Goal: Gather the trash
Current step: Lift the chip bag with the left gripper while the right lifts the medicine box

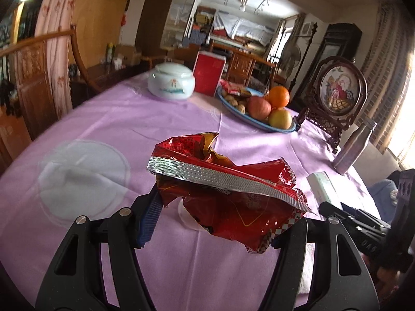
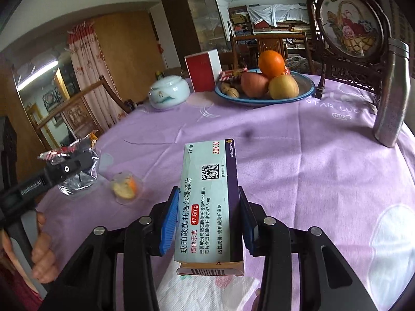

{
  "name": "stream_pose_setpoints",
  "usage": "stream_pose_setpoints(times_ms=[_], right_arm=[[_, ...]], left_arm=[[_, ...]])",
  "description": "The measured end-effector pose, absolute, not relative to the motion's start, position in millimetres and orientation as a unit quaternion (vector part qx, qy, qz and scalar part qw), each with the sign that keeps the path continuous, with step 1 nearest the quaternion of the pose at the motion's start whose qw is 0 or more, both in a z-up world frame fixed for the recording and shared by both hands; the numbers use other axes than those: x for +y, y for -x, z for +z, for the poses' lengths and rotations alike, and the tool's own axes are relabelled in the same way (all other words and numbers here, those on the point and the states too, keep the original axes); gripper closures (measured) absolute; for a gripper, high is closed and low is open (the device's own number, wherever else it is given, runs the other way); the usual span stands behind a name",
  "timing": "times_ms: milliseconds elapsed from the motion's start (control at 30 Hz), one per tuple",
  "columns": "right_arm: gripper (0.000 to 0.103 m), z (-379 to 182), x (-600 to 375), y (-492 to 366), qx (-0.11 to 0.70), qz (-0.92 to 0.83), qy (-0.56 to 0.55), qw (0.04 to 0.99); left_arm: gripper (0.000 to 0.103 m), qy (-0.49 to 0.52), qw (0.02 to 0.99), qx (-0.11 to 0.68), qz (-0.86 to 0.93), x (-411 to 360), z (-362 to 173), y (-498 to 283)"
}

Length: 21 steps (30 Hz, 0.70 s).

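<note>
A light, crinkly wrapper is pinched above the table by the left gripper, while a stiff, light box is clamped across its sides by the right gripper.

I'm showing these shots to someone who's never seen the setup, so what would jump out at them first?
Most likely the crumpled red snack wrapper held off the purple tablecloth in the left gripper, and the pale medicine box clamped between the blue pads of the right gripper. Behind them, the blue-rimmed fruit plate with its bright orange stands out at the far side of the table.
</note>
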State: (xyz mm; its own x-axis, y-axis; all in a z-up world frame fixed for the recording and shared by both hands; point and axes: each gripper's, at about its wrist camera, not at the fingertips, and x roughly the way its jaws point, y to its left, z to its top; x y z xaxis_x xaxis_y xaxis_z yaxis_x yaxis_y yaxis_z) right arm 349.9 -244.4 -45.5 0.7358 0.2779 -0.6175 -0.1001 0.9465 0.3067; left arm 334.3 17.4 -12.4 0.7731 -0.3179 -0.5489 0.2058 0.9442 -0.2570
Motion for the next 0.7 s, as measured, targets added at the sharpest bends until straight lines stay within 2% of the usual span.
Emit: stream_pose_setpoints(times_ms=[233, 700], right_arm=[[0.06, -32.4, -250.0, -307.3, 0.318, 0.104, -0.139, 0.932], [0.06, 16.1, -221.5, -185.4, 0.242, 0.14, -0.098, 0.955]], left_arm=[[0.039, 0.123, 0.925, 0.325, -0.155, 37.2, -16.6, -299.3], [0.039, 0.084, 0.955, 0.247, -0.141, 68.9, 25.7, -162.0]])
